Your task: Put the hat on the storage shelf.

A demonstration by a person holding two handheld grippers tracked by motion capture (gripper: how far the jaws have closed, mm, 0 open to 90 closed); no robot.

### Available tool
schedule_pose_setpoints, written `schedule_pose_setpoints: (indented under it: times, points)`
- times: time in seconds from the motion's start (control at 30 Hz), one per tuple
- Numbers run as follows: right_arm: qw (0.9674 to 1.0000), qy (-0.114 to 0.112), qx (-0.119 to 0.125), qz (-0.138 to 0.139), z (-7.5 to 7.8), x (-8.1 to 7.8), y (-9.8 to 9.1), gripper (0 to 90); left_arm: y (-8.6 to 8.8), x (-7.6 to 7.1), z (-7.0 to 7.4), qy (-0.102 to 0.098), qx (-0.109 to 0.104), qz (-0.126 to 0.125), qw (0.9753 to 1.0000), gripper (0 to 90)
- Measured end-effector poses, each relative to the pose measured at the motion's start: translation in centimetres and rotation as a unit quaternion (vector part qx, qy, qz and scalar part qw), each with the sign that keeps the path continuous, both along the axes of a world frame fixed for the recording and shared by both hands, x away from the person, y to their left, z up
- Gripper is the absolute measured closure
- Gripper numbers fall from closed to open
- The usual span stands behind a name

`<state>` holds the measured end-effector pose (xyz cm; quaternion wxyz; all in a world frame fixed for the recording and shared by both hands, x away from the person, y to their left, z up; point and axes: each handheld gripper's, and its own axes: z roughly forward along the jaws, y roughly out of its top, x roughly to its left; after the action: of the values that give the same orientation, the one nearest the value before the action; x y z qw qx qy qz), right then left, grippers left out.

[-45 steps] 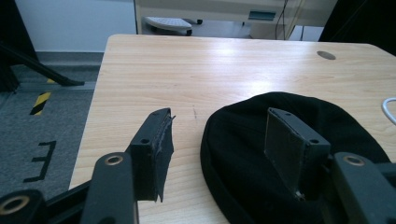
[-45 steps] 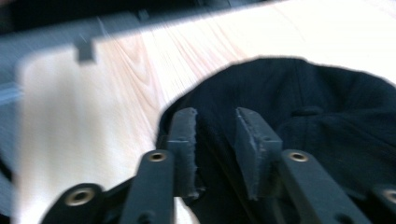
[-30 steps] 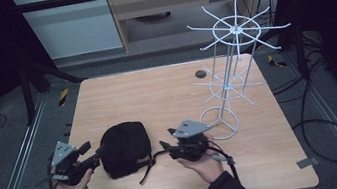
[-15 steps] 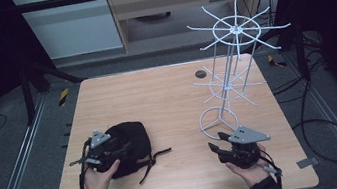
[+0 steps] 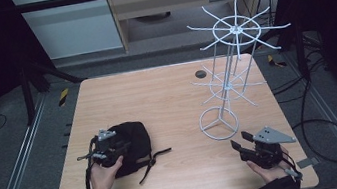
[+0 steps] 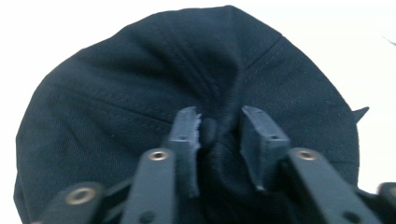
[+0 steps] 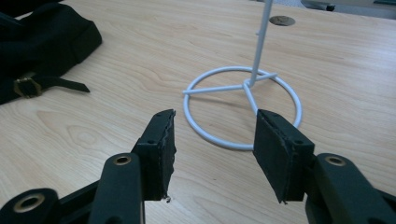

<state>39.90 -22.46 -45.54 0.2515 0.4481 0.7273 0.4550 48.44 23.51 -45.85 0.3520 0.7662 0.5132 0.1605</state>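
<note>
Cap (image 5: 130, 139): a black cloth cap lying on the near left part of the wooden table (image 5: 157, 101), its strap and buckle (image 7: 27, 87) trailing toward the table's middle.

Left gripper (image 6: 219, 133): set down on the crown of the cap. Its jaws are drawn close together with a fold of the black cloth bunched between them; the cloth puckers toward the pinch. The grip looks taken, but the cap rests on the table and is not yet lifted.

Right gripper (image 7: 212, 149): jaws spread wide, holding nothing. It sits low over the near right part of the table, just short of the ring base (image 7: 243, 105) of the white wire rack (image 5: 235, 31), and apart from it.

Judgement: the step in hand is the pick-up of the cap by its crown, most likely for hanging on one of the rack's prongs. The next move calls for a straight lift, checking that the fold does not slip out of the pinch, then a carry across to the rack. The free gripper is well placed to steady the base, since the rack appears light and could tip.
</note>
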Motion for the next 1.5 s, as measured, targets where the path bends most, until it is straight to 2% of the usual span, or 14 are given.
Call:
schedule_pose_setpoints:
  times: [0.1, 0.17, 0.37, 0.53, 0.7, 0.77, 0.8, 0.97, 1.0, 1.13, 1.23, 1.3, 1.43, 1.5]
  points:
    - [1.0000, 0.001, -0.005, -0.006, -0.2, 0.1, -0.5, 48.7, -0.1, -0.1, 0.1, -0.008, 0.006, 0.000, 0.9999, 75.9]
    - [0.9999, 0.003, -0.004, -0.012, -0.3, 0.2, -0.8, 49.0, 0.0, -0.3, 0.3, -0.017, 0.003, -0.001, 0.9998, 78.1]
    - [0.9995, 0.002, -0.011, -0.029, -0.8, 0.3, -2.0, 49.3, 0.6, -1.7, 2.3, -0.060, -0.025, -0.006, 0.9979, 79.7]
    - [0.9991, 0.006, -0.010, -0.041, -1.4, 0.5, -2.8, 48.9, 0.9, -2.9, 4.4, -0.107, -0.057, -0.013, 0.9926, 79.9]
    - [0.9985, 0.007, -0.014, -0.053, -1.8, 0.9, -3.6, 48.2, 0.9, -4.0, 6.3, -0.150, -0.089, -0.020, 0.9844, 80.0]
    - [0.9982, 0.004, -0.015, -0.058, -1.9, 1.0, -3.8, 47.8, 0.8, -4.5, 7.2, -0.172, -0.106, -0.024, 0.9791, 80.0]
    - [0.9981, 0.005, -0.011, -0.060, -1.9, 1.0, -3.9, 47.6, 0.7, -4.7, 7.5, -0.179, -0.111, -0.027, 0.9772, 80.0]
    - [0.9976, -0.001, -0.018, -0.067, -2.0, 1.1, -4.2, 46.1, 0.0, -5.8, 9.6, -0.224, -0.150, -0.048, 0.9619, 80.1]
    - [0.9975, -0.001, -0.019, -0.068, -2.0, 1.1, -4.2, 45.8, -0.2, -6.0, 10.0, -0.229, -0.154, -0.052, 0.9597, 80.1]
    - [0.9974, -0.001, -0.023, -0.068, -2.0, 1.2, -4.1, 44.9, -1.0, -6.6, 12.1, -0.264, -0.184, -0.071, 0.9440, 80.0]
    - [0.9972, -0.003, -0.028, -0.069, -2.1, 1.3, -4.1, 44.7, -1.6, -6.9, 13.7, -0.286, -0.212, -0.083, 0.9307, 80.1]
    - [0.9972, -0.003, -0.029, -0.069, -2.1, 1.3, -4.1, 44.6, -2.1, -6.9, 14.6, -0.300, -0.222, -0.088, 0.9235, 80.1]
    - [0.9972, -0.005, -0.030, -0.068, -2.2, 1.4, -4.2, 44.5, -3.1, -6.8, 16.2, -0.320, -0.233, -0.097, 0.9134, 80.1]
    - [0.9972, -0.006, -0.031, -0.068, -2.2, 1.4, -4.2, 44.5, -3.6, -6.7, 17.0, -0.330, -0.238, -0.102, 0.9076, 80.1]
